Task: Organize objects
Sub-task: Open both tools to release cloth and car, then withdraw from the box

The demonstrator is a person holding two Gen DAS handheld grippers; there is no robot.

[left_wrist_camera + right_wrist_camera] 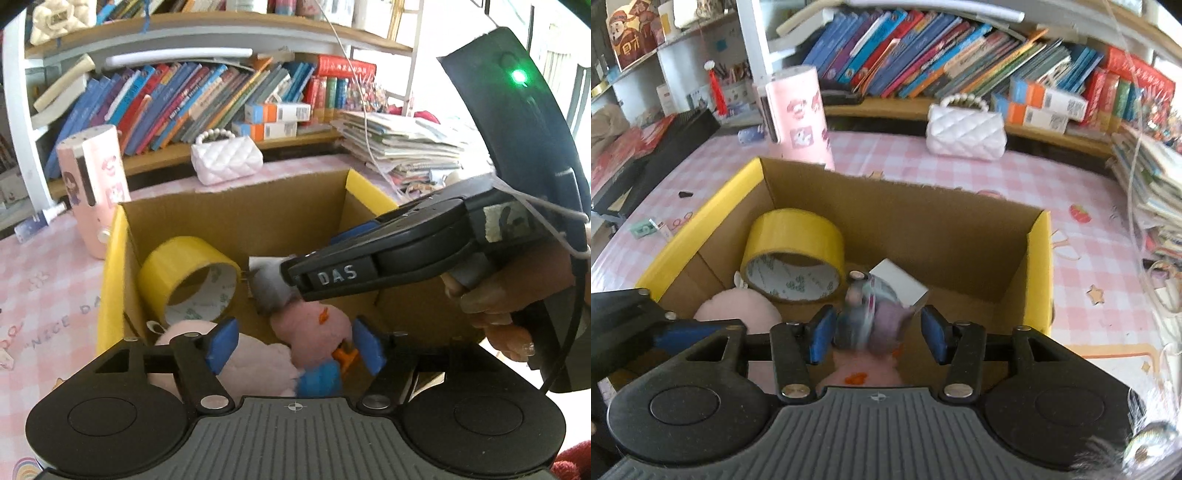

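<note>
A cardboard box point(110, 273) point(1039, 277) with yellow-taped rims holds a yellow tape roll point(177, 269) point(794, 236), a small white box point(897, 284) and a pink plush toy point(310, 325) point(738, 306) with an orange beak. My left gripper point(295, 345) hangs open over the plush, its blue pads apart on either side of it. My right gripper point(879, 338) point(290, 275) reaches into the box from the right. A blurred grey-purple wrapped packet point(868, 317) point(269, 295) sits between its pads, with a gap at the right pad.
On the pink checked tablecloth point(1082, 266) behind the box stand a pink cylinder point(96, 192) point(798, 114) and a white quilted handbag point(225, 158) point(966, 134). Bookshelves run along the back. A pile of booklets point(402, 144) lies right. A hand point(498, 314) grips the right tool.
</note>
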